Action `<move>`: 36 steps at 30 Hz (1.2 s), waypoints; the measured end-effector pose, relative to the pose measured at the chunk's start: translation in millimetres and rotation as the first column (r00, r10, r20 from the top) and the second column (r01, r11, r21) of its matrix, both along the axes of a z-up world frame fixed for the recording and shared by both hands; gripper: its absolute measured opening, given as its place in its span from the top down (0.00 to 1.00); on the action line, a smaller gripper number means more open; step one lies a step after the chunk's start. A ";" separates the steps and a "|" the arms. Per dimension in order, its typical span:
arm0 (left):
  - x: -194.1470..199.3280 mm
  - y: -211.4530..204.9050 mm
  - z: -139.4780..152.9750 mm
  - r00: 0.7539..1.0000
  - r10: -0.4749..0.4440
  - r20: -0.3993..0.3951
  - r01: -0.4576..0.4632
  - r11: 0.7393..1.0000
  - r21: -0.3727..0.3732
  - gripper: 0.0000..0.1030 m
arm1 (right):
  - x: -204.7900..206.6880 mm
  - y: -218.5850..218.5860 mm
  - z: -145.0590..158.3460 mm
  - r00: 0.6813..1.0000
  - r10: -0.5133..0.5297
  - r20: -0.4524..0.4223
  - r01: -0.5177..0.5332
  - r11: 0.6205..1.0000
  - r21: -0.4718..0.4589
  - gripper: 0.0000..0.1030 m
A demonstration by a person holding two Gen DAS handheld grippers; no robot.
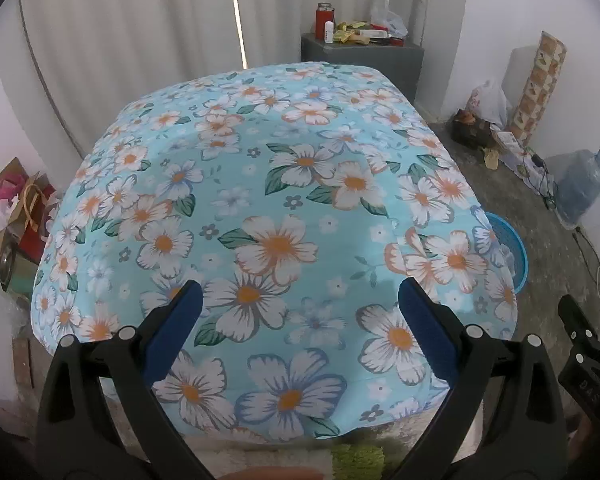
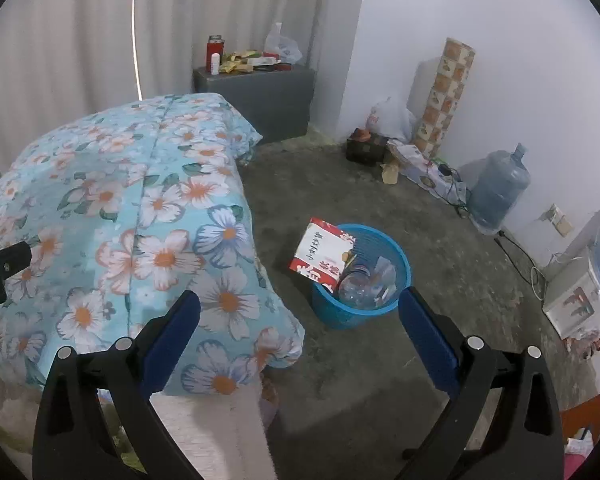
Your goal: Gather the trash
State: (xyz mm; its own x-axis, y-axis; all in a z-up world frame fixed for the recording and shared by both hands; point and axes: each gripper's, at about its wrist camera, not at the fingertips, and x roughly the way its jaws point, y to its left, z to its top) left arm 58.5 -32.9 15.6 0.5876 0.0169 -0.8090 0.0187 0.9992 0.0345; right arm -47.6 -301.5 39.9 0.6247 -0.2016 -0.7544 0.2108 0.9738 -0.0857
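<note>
A blue plastic trash basket point(image 2: 332, 312) stands on the concrete floor to the right of the table. It holds a red and white carton point(image 2: 320, 254), a clear plastic bottle point(image 2: 358, 290) and other scraps. Part of the basket shows past the table's right edge in the left wrist view point(image 1: 514, 248). My left gripper point(image 1: 300, 302) is open and empty above the flowered tablecloth point(image 1: 260, 200). My right gripper point(image 2: 300, 312) is open and empty, over the table's right corner with the basket just beyond it. The right gripper's tip point(image 1: 580, 336) shows in the left wrist view.
A grey cabinet point(image 2: 268, 96) with a red jar and packets stands at the back. A water jug point(image 2: 498, 186), a patterned roll point(image 2: 444, 96), bags and cables line the right wall. Boxes and bags point(image 1: 16, 216) sit left of the table.
</note>
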 end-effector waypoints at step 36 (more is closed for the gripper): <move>-5.0 -17.4 6.8 0.999 -0.037 0.004 0.037 0.999 -0.024 0.09 | -4.9 -15.5 8.4 0.999 -0.040 0.016 0.041 0.999 -0.030 0.06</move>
